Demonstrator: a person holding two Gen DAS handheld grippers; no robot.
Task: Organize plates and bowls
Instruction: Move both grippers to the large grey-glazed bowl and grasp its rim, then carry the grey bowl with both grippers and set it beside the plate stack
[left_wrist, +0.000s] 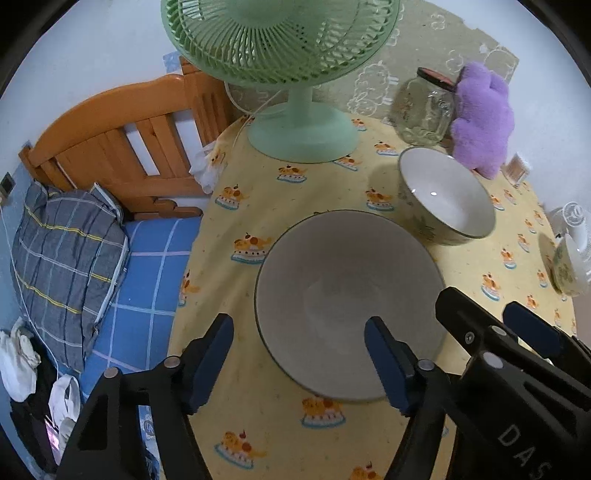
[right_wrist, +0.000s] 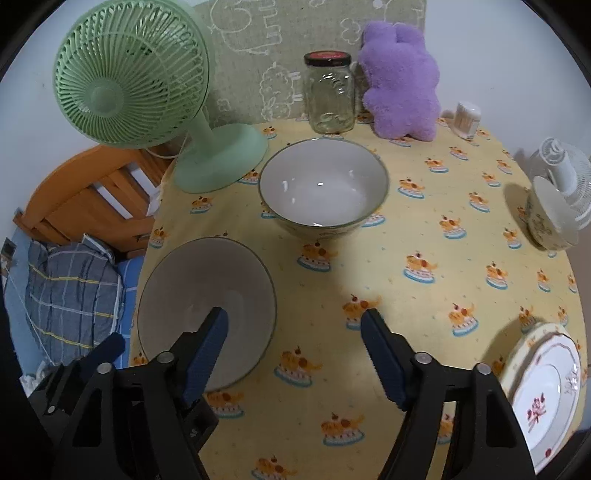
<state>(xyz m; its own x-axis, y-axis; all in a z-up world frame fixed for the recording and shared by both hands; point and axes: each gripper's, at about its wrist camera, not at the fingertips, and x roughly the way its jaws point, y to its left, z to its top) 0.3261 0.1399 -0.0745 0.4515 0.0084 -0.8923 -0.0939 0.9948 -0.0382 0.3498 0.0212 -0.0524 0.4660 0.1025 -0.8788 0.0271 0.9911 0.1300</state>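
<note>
A large plain bowl (left_wrist: 351, 295) sits on the yellow tablecloth near the table's left edge. My left gripper (left_wrist: 297, 325) is open and straddles its left rim, one fingertip outside and one over the inside. My right gripper (right_wrist: 293, 319) is open too and straddles the right rim of the same bowl (right_wrist: 207, 295), its left finger over the inside. No pad visibly presses on the rim. A second, deeper bowl (right_wrist: 323, 188) stands behind it. A small patterned bowl (right_wrist: 550, 214) lies tilted at the far right, and a flowered plate (right_wrist: 546, 391) is at the near right.
A green desk fan (right_wrist: 129, 74), a glass jar (right_wrist: 328, 92), a purple plush toy (right_wrist: 399, 81) and a toothpick holder (right_wrist: 467, 118) line the back. A small white fan (right_wrist: 565, 173) stands far right. A bed (left_wrist: 147, 240) with a pillow (left_wrist: 66, 258) lies left of the table.
</note>
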